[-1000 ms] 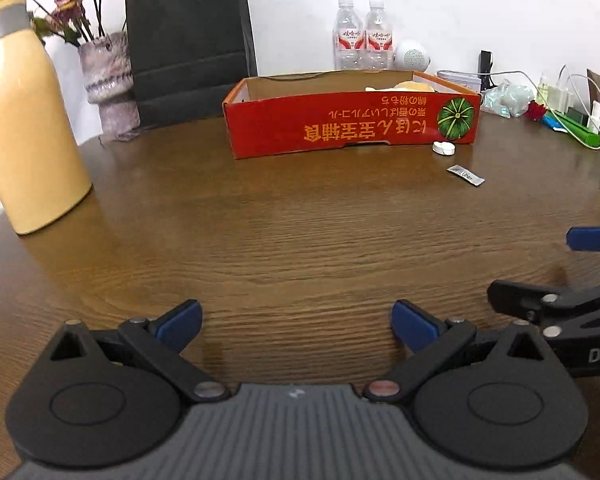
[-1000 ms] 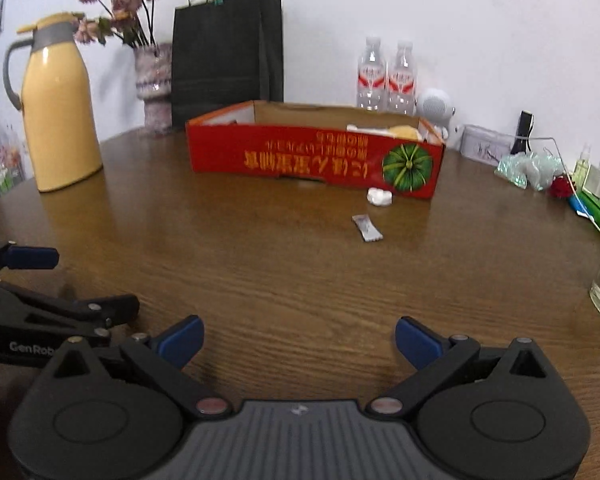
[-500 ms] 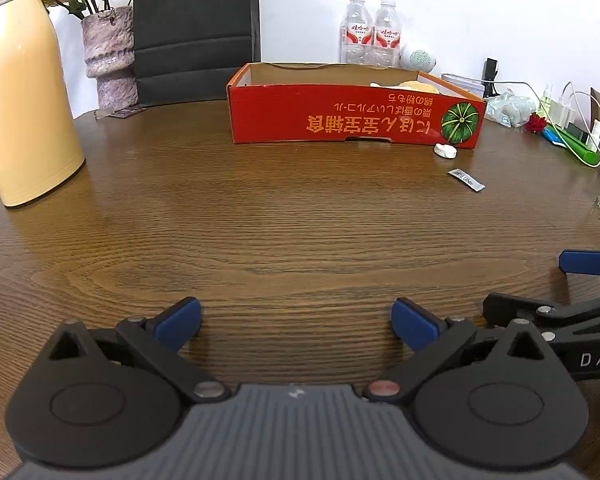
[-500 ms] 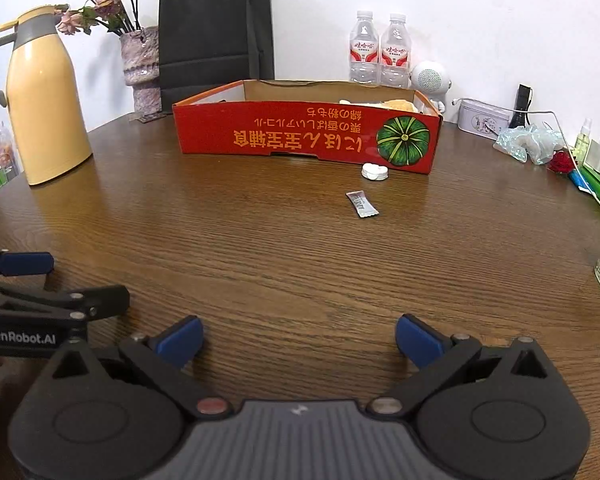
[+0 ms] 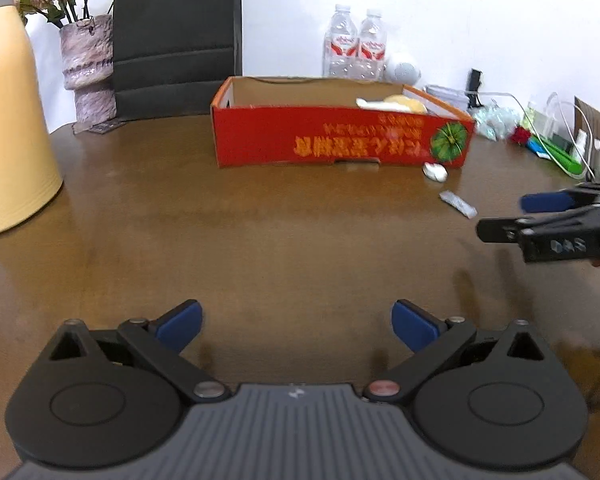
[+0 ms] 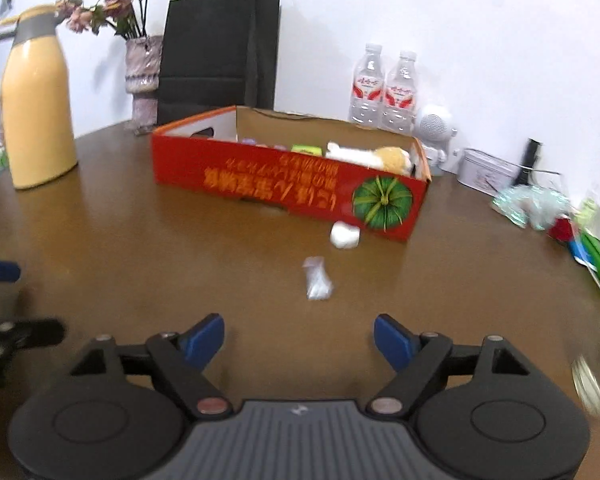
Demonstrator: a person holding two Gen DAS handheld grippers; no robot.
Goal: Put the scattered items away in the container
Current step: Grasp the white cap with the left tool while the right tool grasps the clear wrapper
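Risk: right claw (image 6: 299,338) closing w/ nothing between jaws, sachet (image 6: 317,279) at frame centre, beyond tips.
Could shut short & miss; left claw (image 5: 296,322) wide, empty.

The table (image 6: 140,264) is brown wood with a soft sheen, and the red box (image 6: 284,184) on it looks like printed cardboard, bare brown inside. At far left the yellow jug (image 6: 36,120) is smooth and glossy, the black bag (image 6: 220,52) matt paper; the blurred sachet (image 6: 317,279) is perhaps shiny plastic.
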